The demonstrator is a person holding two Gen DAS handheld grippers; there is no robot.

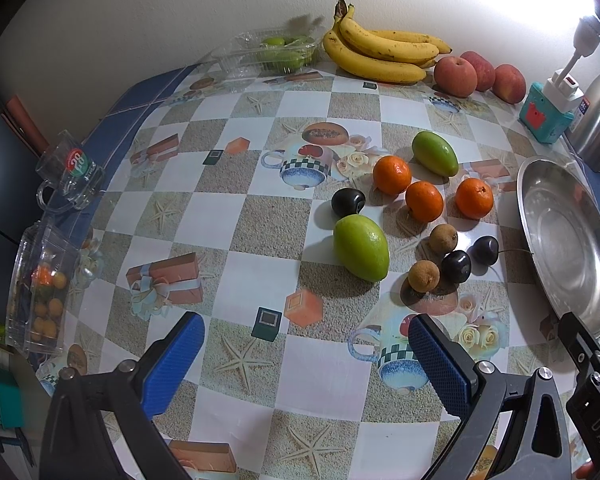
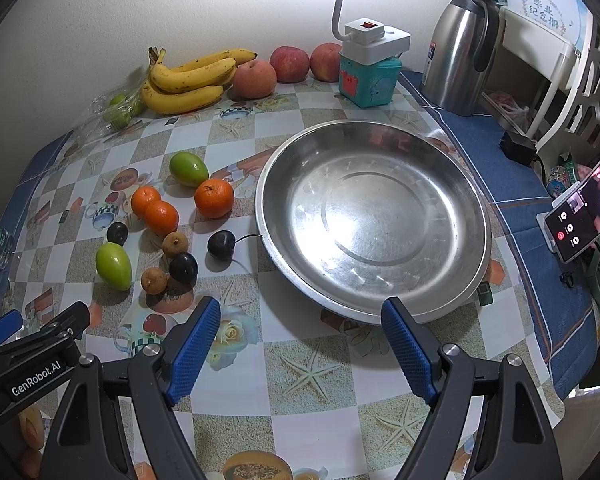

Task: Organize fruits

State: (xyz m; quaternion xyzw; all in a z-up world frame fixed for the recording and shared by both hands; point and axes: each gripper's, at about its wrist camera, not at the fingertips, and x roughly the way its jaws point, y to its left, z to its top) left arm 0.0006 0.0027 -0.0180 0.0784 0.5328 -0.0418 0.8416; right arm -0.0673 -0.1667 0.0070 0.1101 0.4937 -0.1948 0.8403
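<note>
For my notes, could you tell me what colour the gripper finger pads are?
Blue, textured pads; clearest in the right wrist view.

steel bowl [image 1: 568, 236] cropped right, phone [image 2: 584, 208] cut off

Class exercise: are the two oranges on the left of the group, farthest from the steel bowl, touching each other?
Cannot tell. In the right wrist view one orange overlaps the other orange, with no gap showing, but the left wrist view shows a thin gap between them.
</note>
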